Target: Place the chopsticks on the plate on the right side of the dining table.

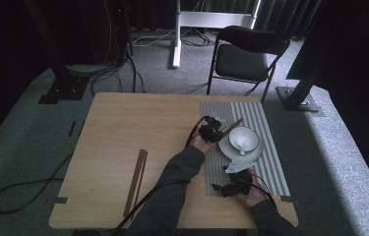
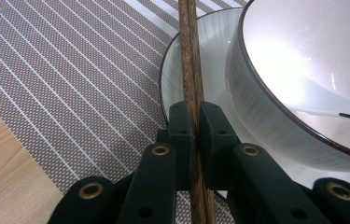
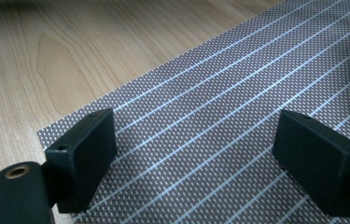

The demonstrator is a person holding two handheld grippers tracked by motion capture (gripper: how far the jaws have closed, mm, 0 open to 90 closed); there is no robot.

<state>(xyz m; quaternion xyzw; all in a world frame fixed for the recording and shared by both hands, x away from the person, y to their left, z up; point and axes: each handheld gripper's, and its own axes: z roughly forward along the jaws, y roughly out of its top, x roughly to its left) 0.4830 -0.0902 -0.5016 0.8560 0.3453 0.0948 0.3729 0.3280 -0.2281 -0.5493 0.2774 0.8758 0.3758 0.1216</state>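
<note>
The left claw [image 2: 192,135] is clamped fully onto a pair of wooden chopsticks [image 2: 189,56], which run forward over the rim of the white plate [image 2: 177,60], just beside the white bowl [image 2: 275,79] standing on it. Plate and bowl sit on the striped placemat [image 1: 265,123] near the far right corner of the surface [image 1: 123,128]. The right claw [image 3: 200,158] is spread wide, holding nothing, above the placemat's near edge. A second chopstick pair [image 1: 136,181] lies toward the near left corner.

Risks: the sticks are gripped at a narrow contact, so they may pivot or slide apart; a lateral swing could strike the bowl and shift it on the plate.

No legible brand, label or writing.
</note>
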